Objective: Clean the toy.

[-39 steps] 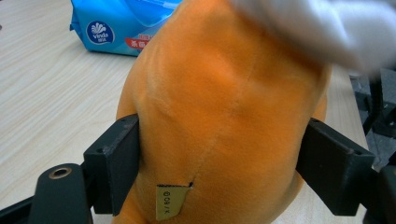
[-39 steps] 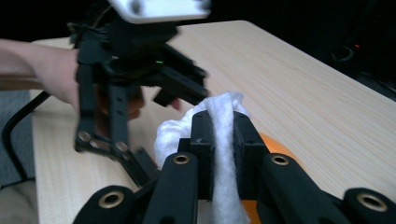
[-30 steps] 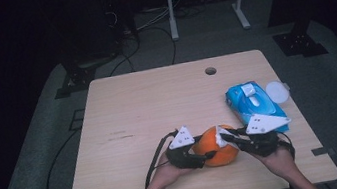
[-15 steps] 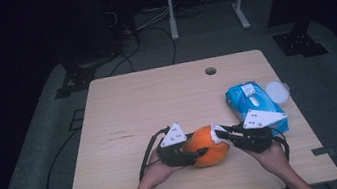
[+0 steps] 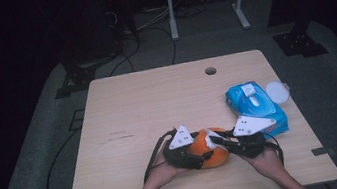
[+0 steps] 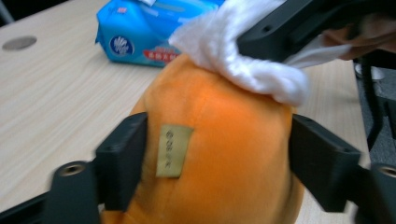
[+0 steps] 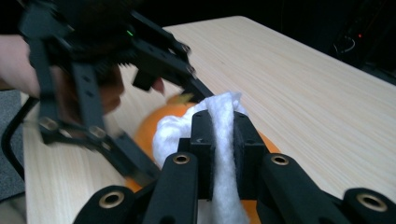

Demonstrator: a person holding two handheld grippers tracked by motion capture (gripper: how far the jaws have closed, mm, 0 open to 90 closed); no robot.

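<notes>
- Left gripper view: the orange plush toy (image 6: 219, 154) sits between the left gripper (image 6: 217, 161), whose jaws have just been opening, pads beside its flanks.
- Right gripper (image 7: 220, 140) pinches a white wipe (image 7: 219, 121) atop the toy.

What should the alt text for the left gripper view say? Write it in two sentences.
An orange plush toy with a small tan label sits between the left hand-held gripper's two black jaws, which have just been opening. The right hand-held gripper presses a white wipe on the toy's top; a blue wet-wipe pack lies behind on the wooden table.
</notes>
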